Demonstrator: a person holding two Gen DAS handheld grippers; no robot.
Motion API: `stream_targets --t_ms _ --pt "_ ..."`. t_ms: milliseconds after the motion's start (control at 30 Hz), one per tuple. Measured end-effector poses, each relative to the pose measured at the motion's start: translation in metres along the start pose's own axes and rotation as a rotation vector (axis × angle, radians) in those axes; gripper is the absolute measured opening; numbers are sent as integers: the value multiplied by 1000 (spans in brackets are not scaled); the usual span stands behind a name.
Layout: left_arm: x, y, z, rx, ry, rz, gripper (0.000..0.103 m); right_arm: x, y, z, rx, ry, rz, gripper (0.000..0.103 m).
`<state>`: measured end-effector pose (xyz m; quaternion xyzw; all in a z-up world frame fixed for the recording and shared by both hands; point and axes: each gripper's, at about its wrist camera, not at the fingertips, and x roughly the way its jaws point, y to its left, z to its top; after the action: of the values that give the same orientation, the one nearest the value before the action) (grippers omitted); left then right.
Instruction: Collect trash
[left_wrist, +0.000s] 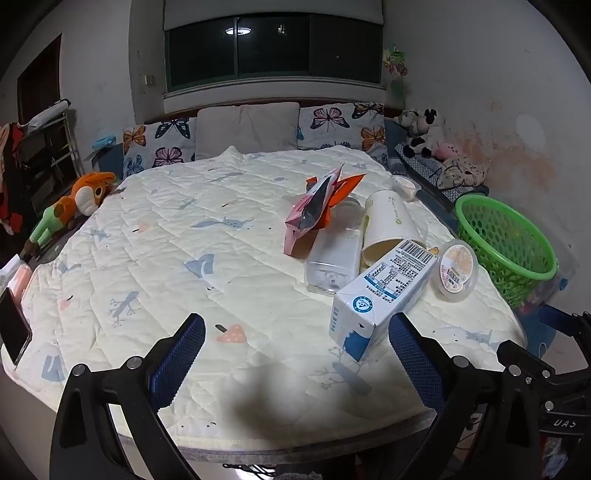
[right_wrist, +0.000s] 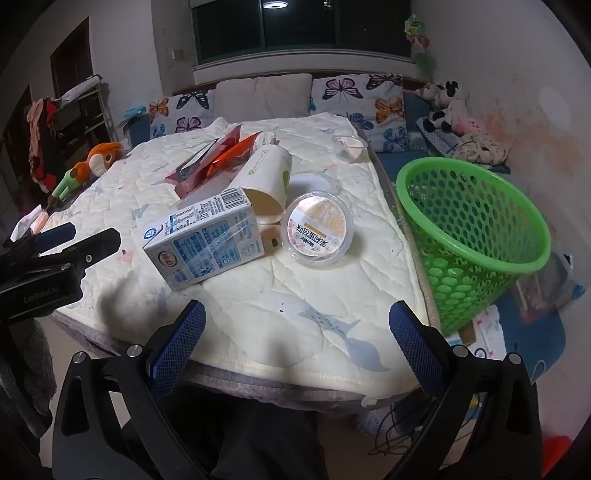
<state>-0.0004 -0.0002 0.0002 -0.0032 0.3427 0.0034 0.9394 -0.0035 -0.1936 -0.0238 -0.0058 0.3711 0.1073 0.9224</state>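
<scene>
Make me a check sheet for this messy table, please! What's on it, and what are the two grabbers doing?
Surface: cream quilted cover on the table, printed with animals.
Job's things: blue-white milk carton lying down; tipped paper cup; round sealed plastic tub; clear plastic bottle; pink and orange snack wrappers; small clear cup; green plastic basket, nothing seen inside.
Clutter: black phone.
Grippers: left gripper and right gripper open, holding nothing.
Cables: wires on the floor.
Surroundings: butterfly pillows, plush toys, dark window.
</scene>
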Motion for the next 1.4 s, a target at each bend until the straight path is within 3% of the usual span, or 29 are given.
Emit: stream_targets --t_ms 1400 --pt "-7 2 -6 27 3 17 96 -7 -1 1 -2 -5 -15 98"
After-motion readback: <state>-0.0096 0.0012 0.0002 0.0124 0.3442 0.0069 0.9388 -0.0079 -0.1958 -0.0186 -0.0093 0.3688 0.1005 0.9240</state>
